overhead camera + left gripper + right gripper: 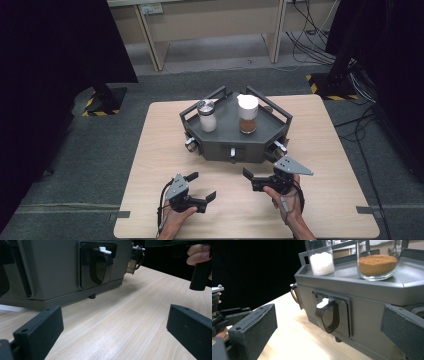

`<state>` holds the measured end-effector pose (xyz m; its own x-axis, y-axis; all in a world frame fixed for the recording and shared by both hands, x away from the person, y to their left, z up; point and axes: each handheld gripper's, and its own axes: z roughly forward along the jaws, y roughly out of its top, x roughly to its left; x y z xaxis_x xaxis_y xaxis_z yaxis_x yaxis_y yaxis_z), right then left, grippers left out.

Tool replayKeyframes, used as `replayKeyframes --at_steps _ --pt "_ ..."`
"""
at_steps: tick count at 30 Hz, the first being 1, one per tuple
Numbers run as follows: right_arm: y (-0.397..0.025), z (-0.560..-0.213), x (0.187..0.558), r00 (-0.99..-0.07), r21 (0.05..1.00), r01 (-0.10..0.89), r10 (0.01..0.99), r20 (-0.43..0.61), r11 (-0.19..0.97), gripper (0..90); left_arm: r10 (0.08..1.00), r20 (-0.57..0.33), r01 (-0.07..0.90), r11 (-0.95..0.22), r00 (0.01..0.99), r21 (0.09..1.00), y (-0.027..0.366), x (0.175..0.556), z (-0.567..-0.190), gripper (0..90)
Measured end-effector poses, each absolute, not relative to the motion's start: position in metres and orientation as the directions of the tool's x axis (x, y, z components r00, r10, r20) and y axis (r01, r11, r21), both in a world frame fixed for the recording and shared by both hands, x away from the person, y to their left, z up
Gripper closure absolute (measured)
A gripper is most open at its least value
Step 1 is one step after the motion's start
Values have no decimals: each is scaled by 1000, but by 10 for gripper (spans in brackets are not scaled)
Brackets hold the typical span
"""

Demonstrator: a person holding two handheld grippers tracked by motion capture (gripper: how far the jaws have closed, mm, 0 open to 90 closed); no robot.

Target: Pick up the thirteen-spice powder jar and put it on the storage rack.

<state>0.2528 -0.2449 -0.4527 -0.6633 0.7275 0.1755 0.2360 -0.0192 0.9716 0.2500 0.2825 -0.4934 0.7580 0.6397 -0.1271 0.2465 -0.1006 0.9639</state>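
- The left gripper (203,185) is held low over the near part of the table (150,150), jaws spread wide, nothing between them.
- The right gripper (248,179) is held to the right of it, near the rack's front, jaws likewise spread and empty. A grey plate is seen on top of it.
- A grey rack (235,135) is seen at the middle of the table, toward the far side, just beyond both grippers. It is angular in outline, with a flat top deck and a low rail along the back and sides.
- In the left gripper view, a dark curved handle (100,270) with a white tab is noted in a recessed panel on the rack's front face; the same fitting (329,318) is seen in the right gripper view.
- Two jars stand upright on the deck, apart from each other: a jar of white grains (207,116) on the left with a metal lid, and a jar of brown powder (248,115) on the right with a white lid.
- Further small fittings are seen at the rack's front corners; their kind cannot be told.
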Motion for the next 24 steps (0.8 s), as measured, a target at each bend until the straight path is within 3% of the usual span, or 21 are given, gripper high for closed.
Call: replayKeyframes --at_steps 24 --pt "-241 -470 243 -682 965 262 708 180 7 11 641 -125 244 -100 757 965 283 250 -493 3"
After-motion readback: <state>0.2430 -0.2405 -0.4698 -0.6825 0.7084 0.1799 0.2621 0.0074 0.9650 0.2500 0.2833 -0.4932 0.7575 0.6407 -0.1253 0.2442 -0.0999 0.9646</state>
